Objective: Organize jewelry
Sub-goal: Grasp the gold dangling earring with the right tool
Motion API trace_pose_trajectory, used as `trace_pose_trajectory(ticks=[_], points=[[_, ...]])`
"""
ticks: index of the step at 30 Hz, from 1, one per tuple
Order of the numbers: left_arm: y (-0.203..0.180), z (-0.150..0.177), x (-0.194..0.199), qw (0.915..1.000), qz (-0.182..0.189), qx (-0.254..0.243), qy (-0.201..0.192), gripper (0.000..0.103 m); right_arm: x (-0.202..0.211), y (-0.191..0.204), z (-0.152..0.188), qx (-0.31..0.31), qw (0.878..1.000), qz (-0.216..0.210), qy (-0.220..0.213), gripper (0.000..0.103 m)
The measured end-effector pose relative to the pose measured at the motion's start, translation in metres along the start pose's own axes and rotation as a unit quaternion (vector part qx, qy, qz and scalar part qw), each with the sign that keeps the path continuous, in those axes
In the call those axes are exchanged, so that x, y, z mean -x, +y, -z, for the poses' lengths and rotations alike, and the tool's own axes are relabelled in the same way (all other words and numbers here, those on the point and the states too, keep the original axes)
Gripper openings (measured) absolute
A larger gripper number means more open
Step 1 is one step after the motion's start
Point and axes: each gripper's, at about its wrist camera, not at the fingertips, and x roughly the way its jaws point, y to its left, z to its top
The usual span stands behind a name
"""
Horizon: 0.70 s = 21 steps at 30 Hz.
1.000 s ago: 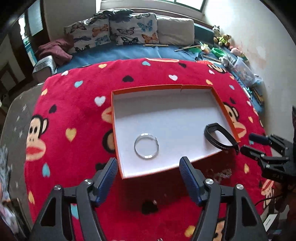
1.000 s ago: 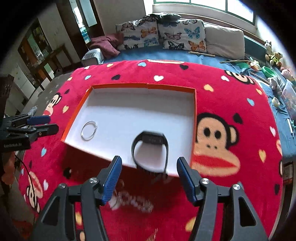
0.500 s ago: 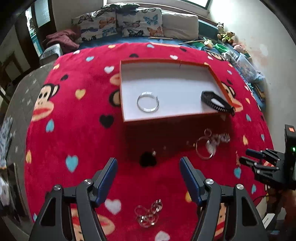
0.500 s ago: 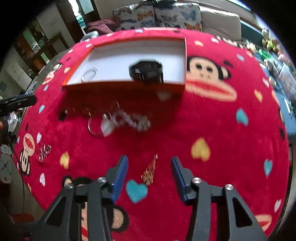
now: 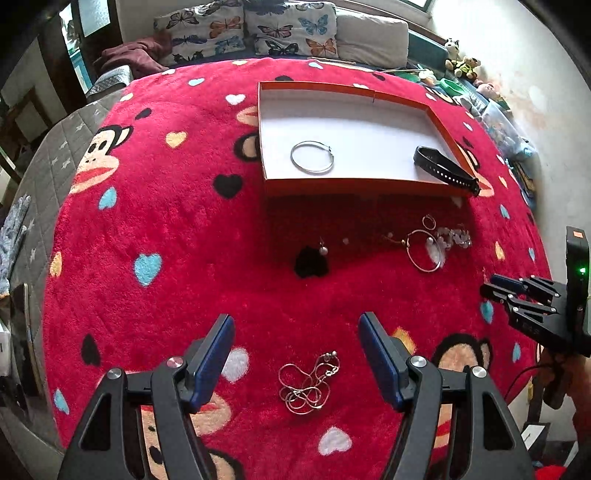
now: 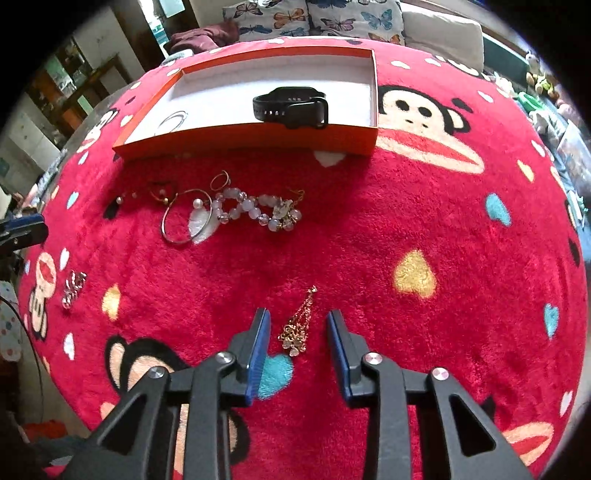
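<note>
An orange tray (image 5: 354,183) (image 6: 258,138) with a white floor holds a silver bangle (image 5: 312,157) (image 6: 173,120) and a black watch band (image 5: 445,171) (image 6: 291,103). On the red blanket lie a silver chain (image 5: 308,384) (image 6: 73,288), a thin hoop (image 5: 424,251) (image 6: 186,218), a bead bracelet (image 6: 255,208) (image 5: 452,236) and a gold earring (image 6: 297,325). My left gripper (image 5: 297,334) is open and empty, just behind the chain. My right gripper (image 6: 298,326) is open, jaws either side of the gold earring, narrower than before.
Small pearl earrings (image 5: 323,249) and a ring (image 6: 221,181) lie near the tray's front wall. Butterfly pillows (image 5: 258,26) and plush toys (image 5: 461,66) sit at the bed's far edge. The right gripper shows at the left wrist view's right edge (image 5: 517,299).
Both grippers have drawn back from the tray toward the near blanket. The left now frames the silver chain; the right has lowered over the gold earring with its jaws narrowed.
</note>
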Motion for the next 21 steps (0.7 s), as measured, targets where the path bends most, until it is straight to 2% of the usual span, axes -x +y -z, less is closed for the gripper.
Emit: trace_pose_trajectory(ticks=[3,6,10,15,21], points=[[-0.001,0.002,-0.001,1.0000,0.004,-0.004,0.003,0.074,-0.002,0.009,0.003,0.024,1.000,0.017,-0.002,0.024],[-0.001,0.006,-0.002,0.9999,0.011,-0.011,0.008,0.074,-0.003,0.019,0.004,0.055,0.998,0.037,-0.005,0.013],[0.000,0.016,-0.005,0.9993,0.021,-0.026,0.015,0.074,-0.004,0.031,0.008,0.085,0.994,0.064,-0.010,0.012],[0.001,0.033,-0.016,0.9981,0.038,-0.032,0.036,0.074,0.009,0.020,0.009,0.054,0.998,0.040,-0.023,0.012],[0.000,0.050,-0.043,0.9972,0.036,-0.031,0.058,0.074,0.023,0.009,0.000,0.018,0.999,0.013,-0.036,0.010]])
